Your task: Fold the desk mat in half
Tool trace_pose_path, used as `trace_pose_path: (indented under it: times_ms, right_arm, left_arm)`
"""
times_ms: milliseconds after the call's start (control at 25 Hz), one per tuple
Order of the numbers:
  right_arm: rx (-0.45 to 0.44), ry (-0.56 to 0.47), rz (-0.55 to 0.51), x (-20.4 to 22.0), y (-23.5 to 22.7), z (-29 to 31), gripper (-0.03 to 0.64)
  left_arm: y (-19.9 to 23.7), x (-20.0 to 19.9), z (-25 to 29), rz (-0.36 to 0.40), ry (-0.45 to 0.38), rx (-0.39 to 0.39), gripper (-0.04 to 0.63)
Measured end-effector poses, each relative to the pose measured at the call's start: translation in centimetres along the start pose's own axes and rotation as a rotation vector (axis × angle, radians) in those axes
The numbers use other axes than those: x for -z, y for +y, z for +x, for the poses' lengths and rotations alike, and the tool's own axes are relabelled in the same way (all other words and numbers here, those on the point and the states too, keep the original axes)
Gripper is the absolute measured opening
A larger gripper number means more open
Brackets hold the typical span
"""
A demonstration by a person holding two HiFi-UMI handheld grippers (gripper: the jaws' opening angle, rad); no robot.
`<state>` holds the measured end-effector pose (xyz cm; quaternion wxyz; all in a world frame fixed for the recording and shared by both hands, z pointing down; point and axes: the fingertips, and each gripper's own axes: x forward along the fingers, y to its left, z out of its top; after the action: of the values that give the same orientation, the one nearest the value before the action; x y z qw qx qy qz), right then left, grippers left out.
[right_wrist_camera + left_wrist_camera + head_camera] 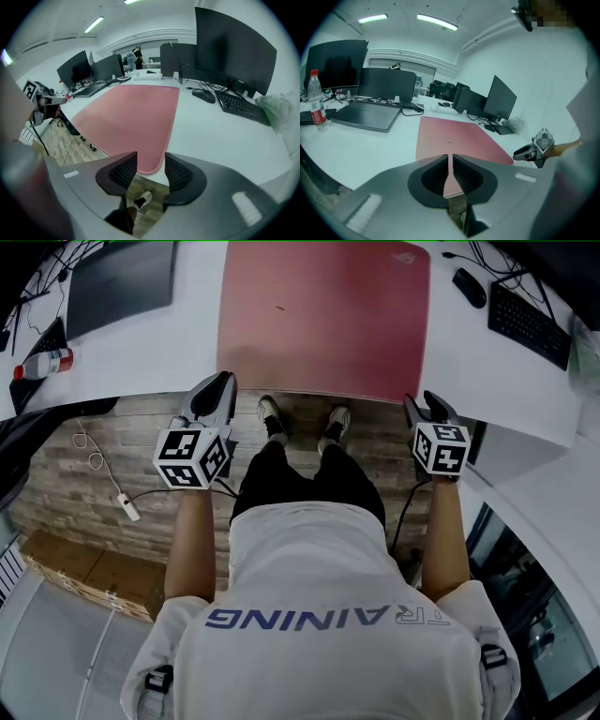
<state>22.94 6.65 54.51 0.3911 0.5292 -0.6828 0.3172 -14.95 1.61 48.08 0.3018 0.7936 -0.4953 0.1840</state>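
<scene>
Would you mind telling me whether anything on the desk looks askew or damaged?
Nothing much: the pink desk mat lies flat and square with the desk edge; only a small dark speck marks it.

Head view downward, gripper views forward, sharing mat (323, 320).

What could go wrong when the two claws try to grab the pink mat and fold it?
The left claw is barely open, so it might shove the near edge of the pink desk mat instead of taking it. The right claw is open just in front of the mat's rounded near corner; a hold on so little could slip. If only one claw gets hold, the fold would likely come out crooked.
</scene>
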Motion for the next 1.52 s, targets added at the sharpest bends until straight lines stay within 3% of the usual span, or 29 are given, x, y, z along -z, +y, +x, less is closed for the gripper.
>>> trace_pose_path:
  times_ms: [280, 440, 640, 720, 1120, 1520]
  right_arm:
    - [0.033, 0.066, 0.007, 1.4, 0.2, 1.3, 0.201]
    - [0.036, 0.088, 0.056, 1.5, 0.5, 1.8, 0.178]
    - [0.054, 0.104, 0.150, 2.0, -0.2, 1.7, 0.210]
    - [0.038, 0.105, 0.186, 2.1, -0.1, 1.8, 0.173]
    - [0.043, 0.121, 0.238, 2.2, 0.2, 1.9, 0.115]
    - [0.044, 0.099, 0.194, 1.9, 0.9, 1.8, 0.049]
  left_arm:
    - [-0.6, 0.6, -0.3, -0.003, 0.010, 0.026, 0.032]
    - [-0.6, 0.8, -0.6, 0.000, 0.011, 0.031, 0.031]
    - [-0.8, 1.0, -0.8, -0.001, 0.016, 0.037, 0.031]
    - [-0.7, 0.9, -0.8, -0.003, 0.016, 0.039, 0.031]
    - [-0.5, 0.7, -0.8, -0.001, 0.021, 0.043, 0.029]
    - [0.9, 1.5, -0.7, 0.014, 0.051, 0.001, 0.029]
